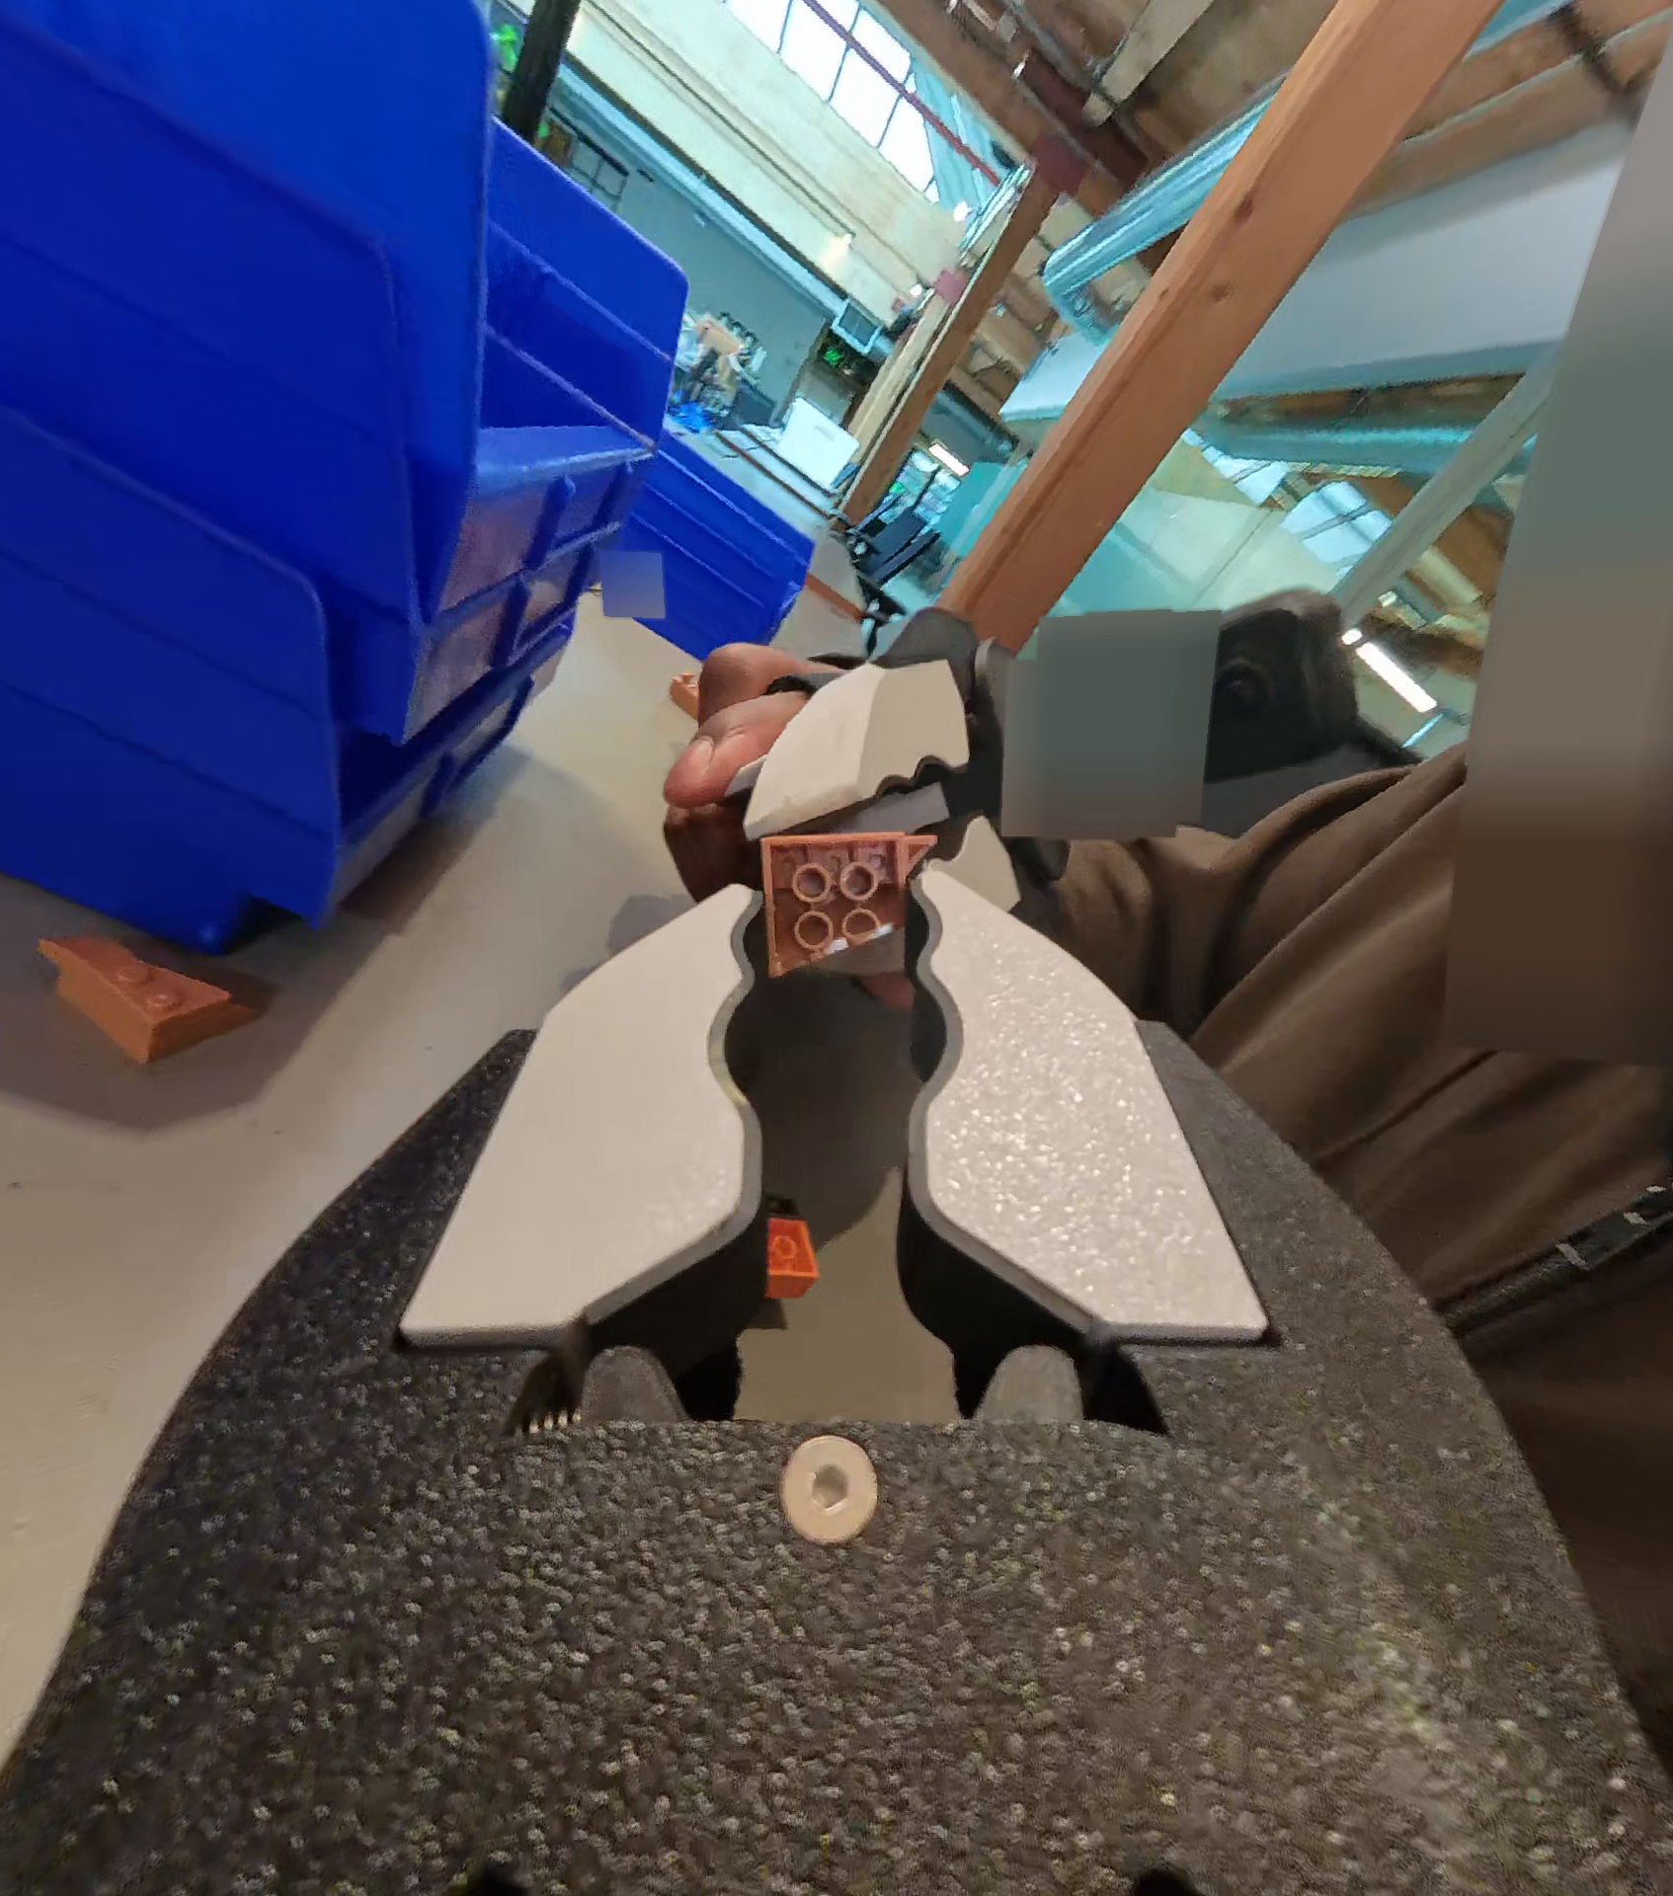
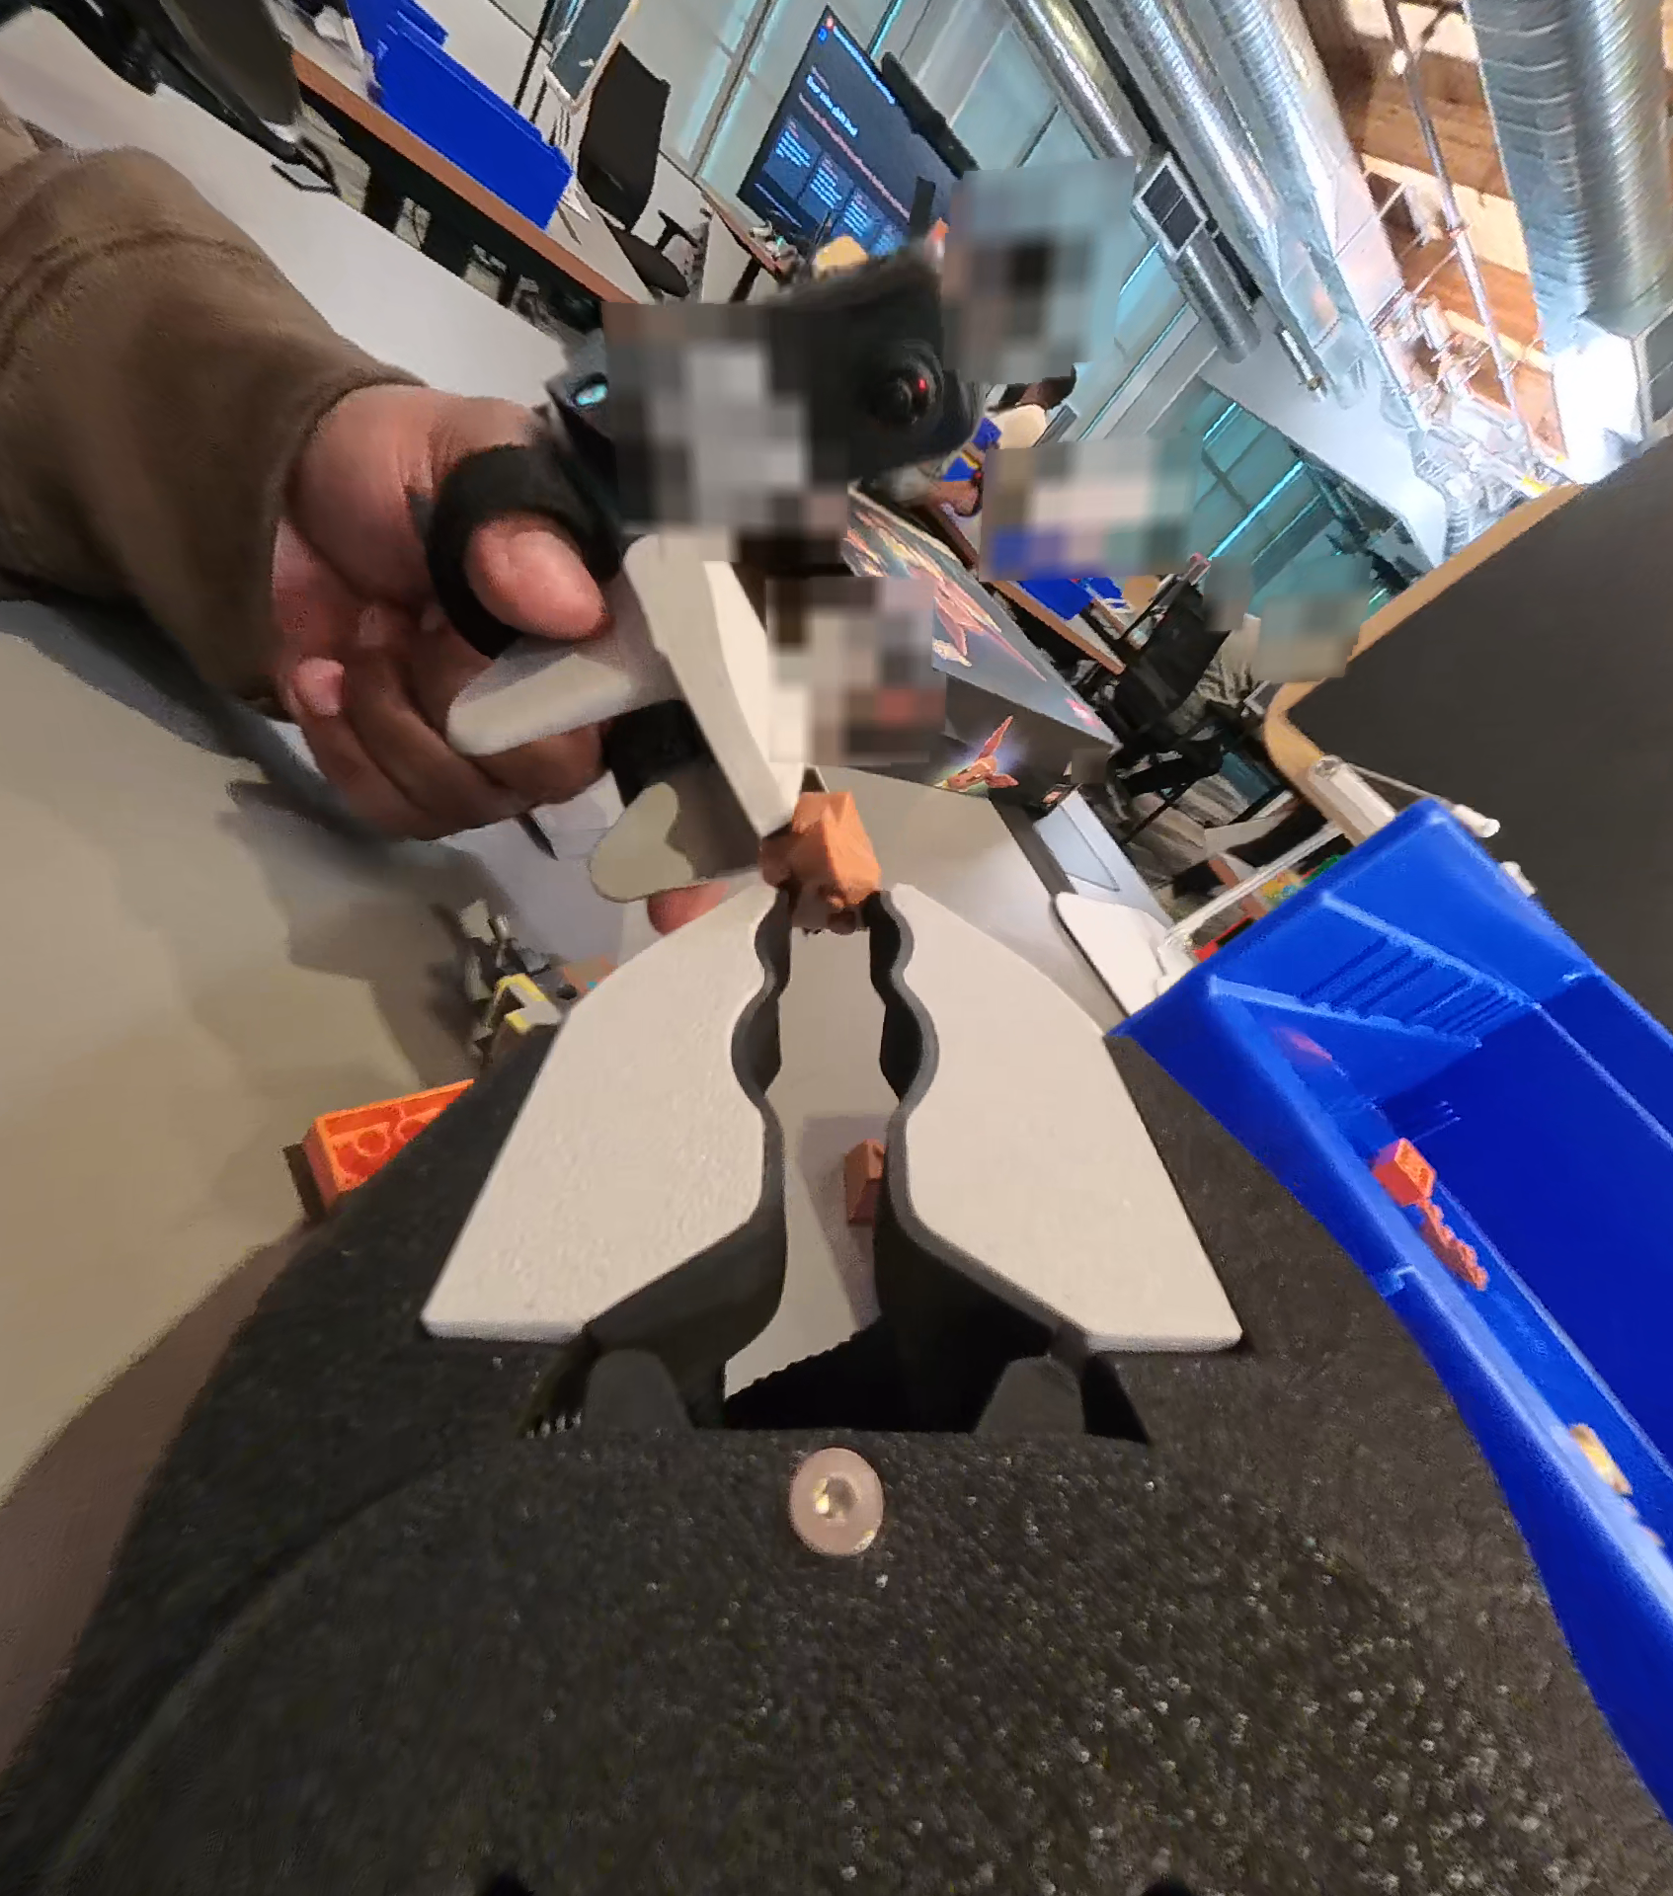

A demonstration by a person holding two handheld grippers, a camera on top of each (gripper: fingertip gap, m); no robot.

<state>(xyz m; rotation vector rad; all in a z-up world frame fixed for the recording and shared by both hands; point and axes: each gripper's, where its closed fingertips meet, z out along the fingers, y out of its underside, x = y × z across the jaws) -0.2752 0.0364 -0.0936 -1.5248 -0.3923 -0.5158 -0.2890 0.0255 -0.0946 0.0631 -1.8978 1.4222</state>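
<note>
In the left wrist view my left gripper [image 1: 838, 903] is shut on a small brown studded brick [image 1: 838, 908], held off the grey table [image 1: 94, 1231] with its underside tubes facing the camera. The right gripper [image 1: 853, 764] meets the same brick from above, with a person's hand behind it. In the right wrist view my right gripper [image 2: 829, 908] is shut on the brown brick [image 2: 827, 846] at its fingertips. The left gripper [image 2: 699, 790] holds the brick from the upper left, gripped by a hand [image 2: 381, 616] in a brown sleeve.
A stack of blue bins [image 1: 196, 410] stands at the left, with a brown wedge plate [image 1: 145, 995] on the table beside it. A small orange brick [image 1: 789, 1257] lies below. Another blue bin [image 2: 1530, 1231] holds small bricks at the right. An orange brick [image 2: 371, 1134] and a small brown piece [image 2: 863, 1180] lie on the table. My left and right fingertips are right by each other.
</note>
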